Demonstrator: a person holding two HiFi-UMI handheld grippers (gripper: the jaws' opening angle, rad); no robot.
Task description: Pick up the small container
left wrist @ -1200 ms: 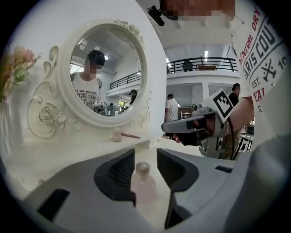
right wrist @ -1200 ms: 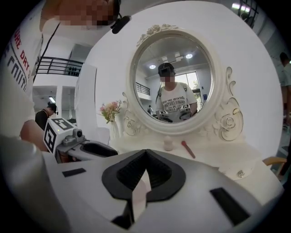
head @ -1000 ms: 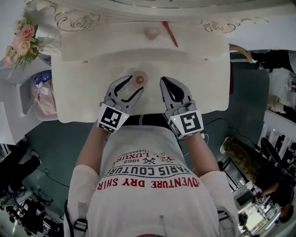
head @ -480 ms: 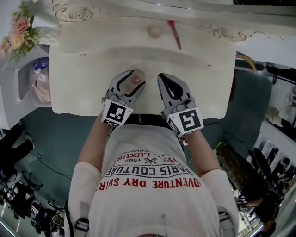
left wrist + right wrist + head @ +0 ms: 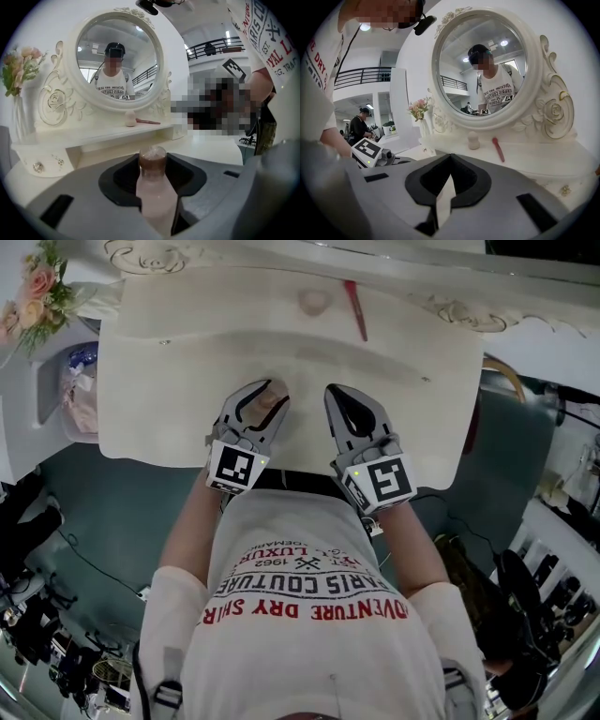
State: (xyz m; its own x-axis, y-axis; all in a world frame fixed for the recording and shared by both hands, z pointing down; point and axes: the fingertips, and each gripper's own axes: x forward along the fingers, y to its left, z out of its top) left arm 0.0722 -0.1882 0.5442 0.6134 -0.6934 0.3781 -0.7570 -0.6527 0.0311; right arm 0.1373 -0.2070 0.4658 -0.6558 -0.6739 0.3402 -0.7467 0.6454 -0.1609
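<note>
The small container [image 5: 273, 399] is a pale pink bottle with a brown cap, standing upright on the cream dressing table [image 5: 159, 381]. My left gripper [image 5: 274, 394] has it between its jaws, which are closing; in the left gripper view the bottle [image 5: 154, 192] fills the gap and the pads touch its sides. My left gripper [image 5: 152, 163] reaches to the cap's height. My right gripper [image 5: 334, 392] rests just right of it on the table, shut and holding nothing. In the right gripper view my right gripper [image 5: 449, 157] shows its tips meeting, with only a thin slit below.
A shelf at the back carries a pink egg-shaped sponge [image 5: 312, 303] and a red brush [image 5: 356, 311], below an oval mirror [image 5: 115, 61]. Pink flowers [image 5: 39, 292] stand at the far left. The table's front edge lies right under the grippers' cubes.
The left jaws have narrowed onto the bottle, which now sits deeper between them. The right gripper has hardly moved. The head view has drifted a little.
</note>
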